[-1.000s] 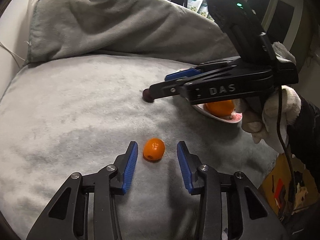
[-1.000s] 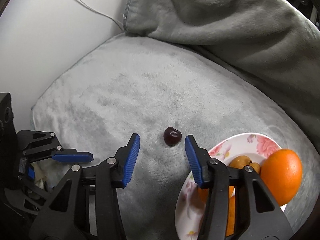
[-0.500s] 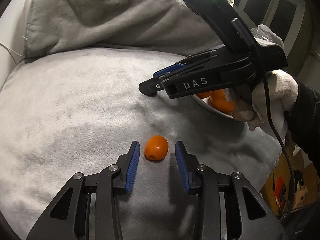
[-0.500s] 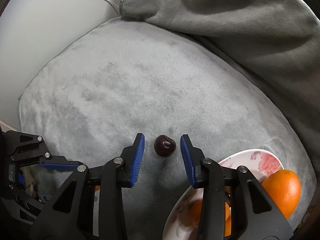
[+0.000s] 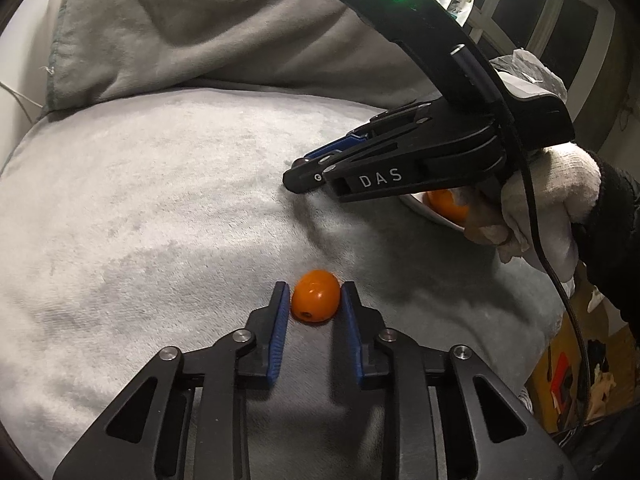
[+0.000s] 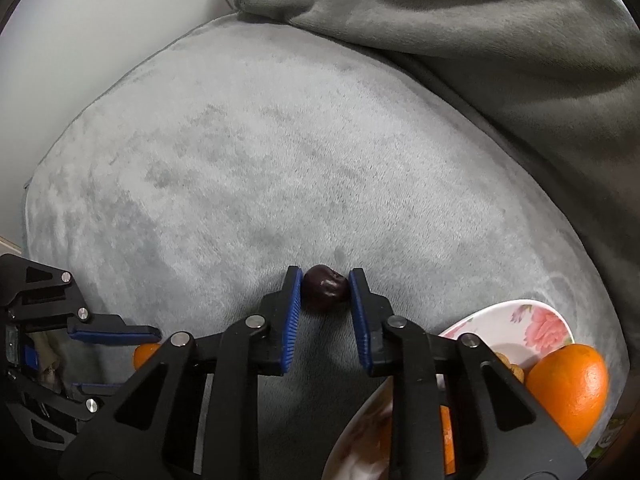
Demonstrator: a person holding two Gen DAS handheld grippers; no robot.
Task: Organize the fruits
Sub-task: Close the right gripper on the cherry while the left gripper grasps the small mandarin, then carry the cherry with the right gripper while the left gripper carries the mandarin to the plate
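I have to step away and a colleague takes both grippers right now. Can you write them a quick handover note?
Left gripper: closed around the small orange fruit on the grey blanket; the right pad touches, not lifted.
Right gripper: pinching the dark cherry, which rests on the blanket.
Floral plate: holds an orange and smaller fruit.
Left: lift both fruits and put them in the plate.

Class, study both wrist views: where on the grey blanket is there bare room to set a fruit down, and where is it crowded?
Free: the wide flat blanket ahead of both tools, bordered by the bunched blanket fold behind and the wall to the left. Crowded: the near right, where the floral plate already holds a big orange; the right tool closes around a cherry, the left tool around a kumquat.
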